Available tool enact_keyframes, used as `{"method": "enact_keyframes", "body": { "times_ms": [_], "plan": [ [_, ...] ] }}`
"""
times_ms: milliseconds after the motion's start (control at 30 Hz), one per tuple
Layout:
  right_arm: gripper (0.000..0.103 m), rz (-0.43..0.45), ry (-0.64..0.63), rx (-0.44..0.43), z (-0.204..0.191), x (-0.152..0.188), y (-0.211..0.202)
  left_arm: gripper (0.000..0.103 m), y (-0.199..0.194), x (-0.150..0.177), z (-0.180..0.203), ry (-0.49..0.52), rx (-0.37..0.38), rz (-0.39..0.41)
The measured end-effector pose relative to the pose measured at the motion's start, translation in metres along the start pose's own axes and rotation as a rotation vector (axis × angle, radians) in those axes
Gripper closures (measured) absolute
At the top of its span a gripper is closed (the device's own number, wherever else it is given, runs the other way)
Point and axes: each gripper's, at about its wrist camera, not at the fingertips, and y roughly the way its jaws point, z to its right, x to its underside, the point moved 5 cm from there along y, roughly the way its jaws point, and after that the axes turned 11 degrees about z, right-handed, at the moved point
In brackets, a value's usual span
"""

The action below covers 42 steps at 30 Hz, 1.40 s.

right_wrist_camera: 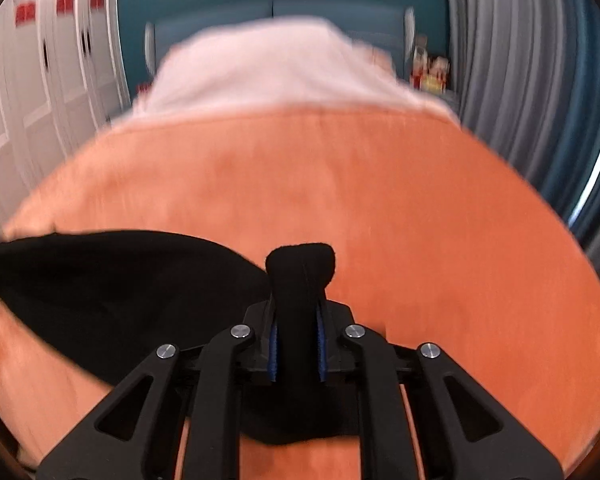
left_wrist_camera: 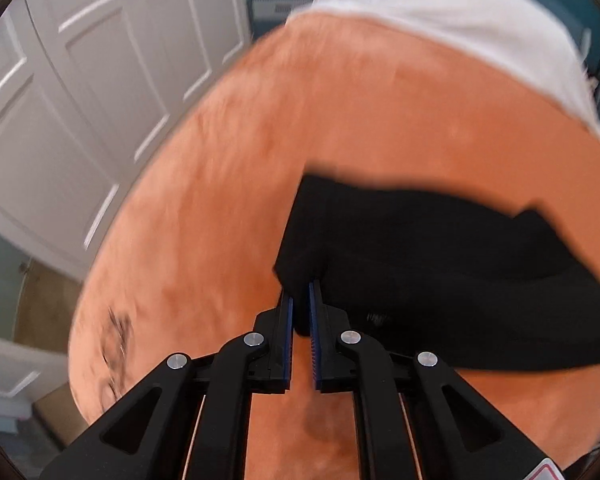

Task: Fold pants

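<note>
The black pants [left_wrist_camera: 440, 272] hang stretched over an orange bed cover [left_wrist_camera: 260, 160]. In the left wrist view my left gripper [left_wrist_camera: 300, 300] is shut on a corner of the pants, and the fabric runs off to the right. In the right wrist view my right gripper [right_wrist_camera: 298, 304] is shut on a bunched edge of the pants [right_wrist_camera: 112, 296]; a tab of fabric sticks up between the fingers and the rest spreads to the left. Both views are blurred by motion.
A white pillow or sheet [left_wrist_camera: 460, 20] lies at the bed's far end, also in the right wrist view [right_wrist_camera: 268, 72]. White panelled wardrobe doors [left_wrist_camera: 80, 100] stand on the left. A teal headboard [right_wrist_camera: 300, 16] and grey curtains [right_wrist_camera: 520, 80] are beyond.
</note>
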Motion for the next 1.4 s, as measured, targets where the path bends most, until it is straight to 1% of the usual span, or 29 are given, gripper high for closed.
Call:
{"method": "enact_keyframes", "body": {
  "times_ms": [67, 100, 133, 167, 200, 233, 267, 300, 367, 467, 533, 633, 700, 767, 800, 867, 900, 933, 967, 1000, 1067, 1100, 1133, 1167, 1200, 1233, 1267, 1333, 1400],
  "plan": [
    [0.09, -0.08, -0.024, 0.01, -0.004, 0.036, 0.008, 0.094, 0.017, 0.022, 0.003, -0.003, -0.025, -0.039],
    [0.087, -0.116, -0.031, 0.018, -0.004, 0.054, 0.011, 0.093, 0.021, 0.035, 0.004, 0.01, -0.059, -0.055],
    [0.086, -0.137, -0.017, 0.022, -0.003, 0.067, 0.011, 0.09, 0.024, 0.042, 0.004, 0.007, -0.078, -0.062],
    [0.081, -0.138, 0.0, 0.028, -0.001, 0.076, 0.007, 0.088, 0.025, 0.045, 0.003, 0.004, -0.086, -0.069],
    [0.067, -0.128, 0.04, 0.034, 0.003, 0.081, 0.0, 0.087, 0.021, 0.05, 0.001, 0.001, -0.1, -0.072],
    [0.059, -0.114, 0.083, 0.041, 0.01, 0.085, -0.008, 0.082, 0.017, 0.05, -0.002, -0.01, -0.104, -0.071],
    [0.046, -0.095, 0.133, 0.048, 0.012, 0.089, -0.019, 0.072, 0.014, 0.048, -0.004, -0.022, -0.113, -0.066],
    [0.041, -0.065, 0.202, 0.049, 0.02, 0.092, -0.033, 0.069, 0.003, 0.051, -0.007, -0.034, -0.118, -0.045],
    [0.041, -0.024, 0.332, 0.047, 0.034, 0.099, -0.055, 0.059, -0.016, 0.049, -0.009, -0.056, -0.125, 0.001],
    [0.04, -0.015, 0.613, 0.017, 0.049, 0.112, -0.079, 0.051, -0.049, 0.043, 0.002, -0.075, -0.126, 0.068],
    [0.04, 0.025, 0.798, -0.057, 0.051, 0.109, -0.089, 0.045, -0.07, 0.042, 0.021, -0.071, -0.105, 0.113],
    [0.04, 0.009, 1.023, -0.155, 0.051, 0.101, -0.075, 0.043, -0.094, 0.043, 0.06, -0.066, -0.035, 0.153],
    [0.04, -0.011, 1.157, -0.219, 0.052, 0.093, -0.058, 0.043, -0.103, 0.044, 0.086, -0.059, 0.03, 0.148],
    [0.04, -0.024, 1.193, -0.223, 0.051, 0.083, -0.05, 0.042, -0.11, 0.049, 0.111, -0.044, 0.091, 0.126],
    [0.04, -0.032, 1.182, -0.2, 0.051, 0.073, -0.05, 0.042, -0.11, 0.051, 0.12, -0.031, 0.1, 0.118],
    [0.039, -0.003, 1.072, -0.168, 0.049, 0.048, -0.058, 0.04, -0.116, 0.055, 0.134, 0.002, 0.104, 0.118],
    [0.036, -0.052, 0.992, -0.104, 0.045, 0.041, -0.053, 0.039, -0.118, 0.057, 0.143, 0.028, 0.105, 0.121],
    [0.036, -0.135, 0.956, -0.081, 0.038, 0.039, -0.04, 0.038, -0.118, 0.058, 0.149, 0.04, 0.111, 0.121],
    [0.036, -0.201, 0.949, -0.095, 0.033, 0.041, -0.027, 0.038, -0.117, 0.058, 0.154, 0.047, 0.116, 0.12],
    [0.037, -0.308, 0.961, -0.097, 0.026, 0.048, -0.002, 0.038, -0.115, 0.058, 0.159, 0.049, 0.123, 0.116],
    [0.04, -0.398, 0.936, -0.01, 0.022, 0.06, 0.025, 0.038, -0.115, 0.061, 0.166, 0.039, 0.144, 0.106],
    [0.058, -0.449, 0.89, 0.019, 0.018, 0.067, 0.044, 0.038, -0.117, 0.063, 0.167, 0.025, 0.153, 0.104],
    [0.073, -0.485, 0.864, 0.047, 0.016, 0.074, 0.062, 0.038, -0.119, 0.064, 0.167, 0.017, 0.16, 0.105],
    [0.096, -0.527, 0.833, 0.089, 0.015, 0.083, 0.078, 0.037, -0.119, 0.064, 0.167, 0.01, 0.157, 0.106],
    [0.098, -0.531, 0.824, 0.12, 0.016, 0.085, 0.089, 0.037, -0.121, 0.064, 0.163, 0.006, 0.148, 0.107],
    [0.099, -0.483, 0.833, 0.103, 0.015, 0.073, 0.089, 0.037, -0.123, 0.063, 0.159, 0.007, 0.137, 0.108],
    [0.099, -0.401, 0.832, 0.057, 0.013, 0.053, 0.081, 0.037, -0.124, 0.063, 0.155, 0.01, 0.127, 0.11],
    [0.099, -0.095, 0.821, -0.143, 0.005, -0.012, 0.029, 0.032, -0.126, 0.06, 0.138, 0.011, 0.095, 0.129],
    [0.1, 0.086, 0.77, -0.225, 0.006, -0.036, -0.013, 0.028, -0.122, 0.061, 0.122, -0.009, 0.066, 0.141]
  ]
}}
